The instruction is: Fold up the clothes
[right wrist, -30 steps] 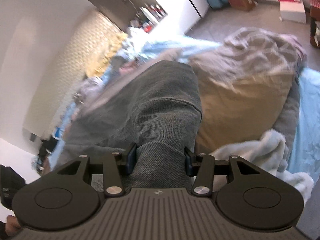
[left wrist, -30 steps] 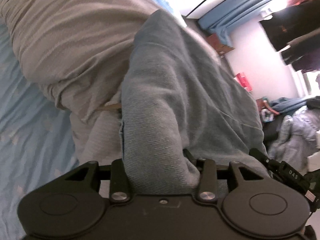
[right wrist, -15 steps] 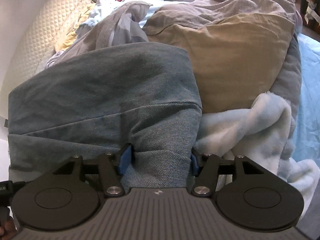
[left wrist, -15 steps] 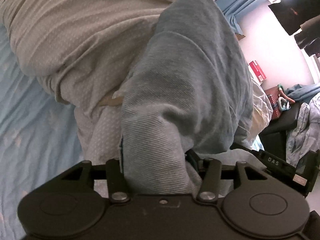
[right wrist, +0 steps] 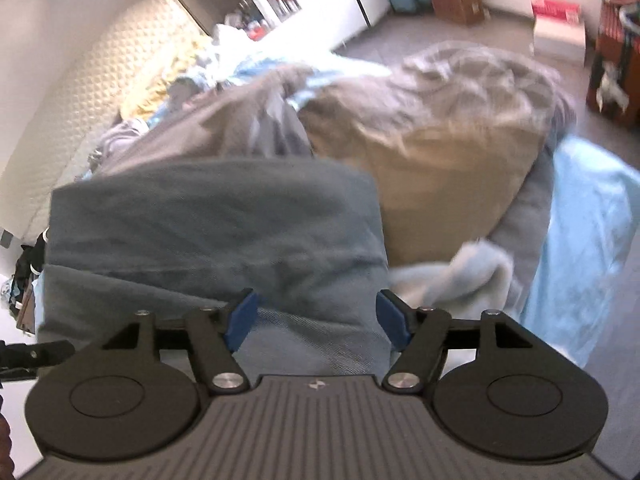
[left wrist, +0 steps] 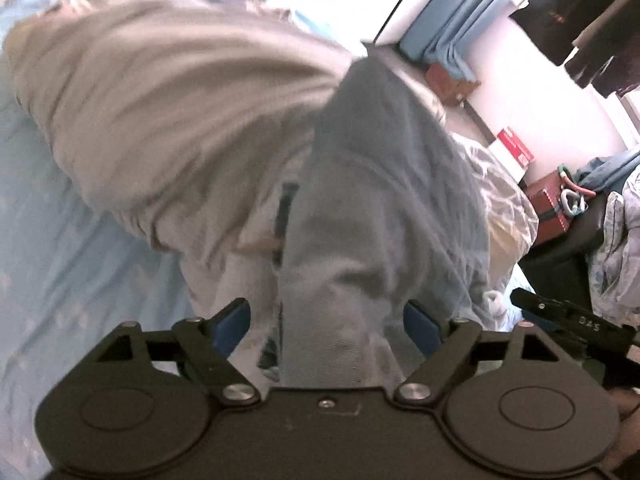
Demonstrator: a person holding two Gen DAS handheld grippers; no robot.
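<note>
Looking along the left gripper (left wrist: 325,322), found its fingers spread wide, blue pads (left wrist: 230,322) bared and pinching nothing; saw the denim garment (left wrist: 380,200) sitting right between them, rising from bottom centre toward the upper middle of the frame, so lengthwise with the fingers; noted a clear gap at the left-hand pad, and could not tell whether the right-hand pad touched the cloth, given the blur.

Looking along the right gripper (right wrist: 316,320), found the same: fingers parted, clamping nothing, the denim garment (right wrist: 208,216) filling the space between them, close against both pads; here the cloth ran the other way, as a broad doubled band from centre frame out to the left edge, crosswise to the fingers, with a fold line across its middle.

Judged neither gripper nearer, the cloth lying within reach of both at once, heaped on a grey duvet (left wrist: 180,100) over a pale blue sheet (left wrist: 60,260), beside a tan pillow (right wrist: 440,184) and a fluffy blanket (right wrist: 460,276).

Judged the scene fit for two stages alike: open fingers about to close on a doubled edge, or open fingers parting from a fold just laid; could not settle which.
</note>
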